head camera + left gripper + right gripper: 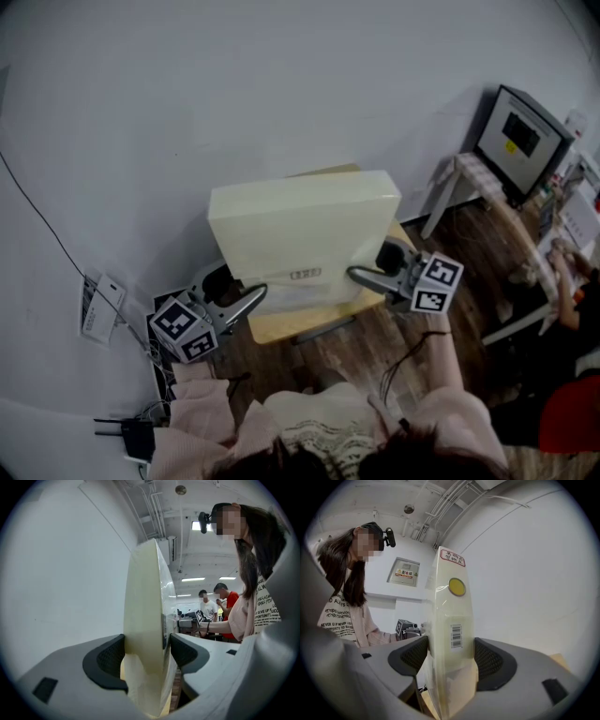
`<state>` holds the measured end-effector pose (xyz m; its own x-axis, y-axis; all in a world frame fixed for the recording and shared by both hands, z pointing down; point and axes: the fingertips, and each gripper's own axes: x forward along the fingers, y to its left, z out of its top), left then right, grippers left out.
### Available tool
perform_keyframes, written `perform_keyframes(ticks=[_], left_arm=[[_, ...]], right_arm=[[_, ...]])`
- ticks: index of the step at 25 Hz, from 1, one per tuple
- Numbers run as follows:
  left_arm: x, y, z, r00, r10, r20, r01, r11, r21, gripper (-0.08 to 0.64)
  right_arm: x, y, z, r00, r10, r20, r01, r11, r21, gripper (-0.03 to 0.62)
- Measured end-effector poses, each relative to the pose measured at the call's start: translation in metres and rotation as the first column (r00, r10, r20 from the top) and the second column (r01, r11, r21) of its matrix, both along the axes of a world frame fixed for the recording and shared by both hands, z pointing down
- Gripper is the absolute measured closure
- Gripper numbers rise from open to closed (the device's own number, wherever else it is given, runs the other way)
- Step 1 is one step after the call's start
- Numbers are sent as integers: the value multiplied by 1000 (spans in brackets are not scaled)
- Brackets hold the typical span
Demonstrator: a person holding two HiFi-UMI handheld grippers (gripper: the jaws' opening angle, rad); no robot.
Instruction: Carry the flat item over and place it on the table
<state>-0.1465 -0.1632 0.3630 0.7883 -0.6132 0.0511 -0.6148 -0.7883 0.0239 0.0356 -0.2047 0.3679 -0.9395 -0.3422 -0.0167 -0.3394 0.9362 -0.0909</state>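
Observation:
The flat item (300,230) is a pale cream slab in clear wrap with a barcode sticker and a yellow dot. I hold it by its near edge over a small wooden table (305,325) by the white wall. My left gripper (246,298) is shut on its lower left corner and my right gripper (364,277) on its lower right corner. In the left gripper view the flat item (147,620) stands edge-on between the dark pads (110,658) of the left gripper (145,656). In the right gripper view the flat item (452,620) fills the right gripper (449,656) the same way.
A monitor (520,136) sits on a white-legged stand at the right, on wooden floor. A power strip (98,305) and a black router (136,436) lie by the wall at the left, with a cable running up it. Two people (225,597) stand far behind.

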Motion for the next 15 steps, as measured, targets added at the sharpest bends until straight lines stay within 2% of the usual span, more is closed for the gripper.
perform_keyframes(ticks=[8, 15], left_arm=[[4, -23, 9, 999, -27, 17, 27, 1000, 0, 255], [11, -52, 18, 997, -71, 21, 71, 997, -29, 254]], right_arm=[[3, -27, 13, 1000, -24, -8, 24, 1000, 12, 275], [8, -62, 20, 998, -65, -19, 65, 998, -7, 276]])
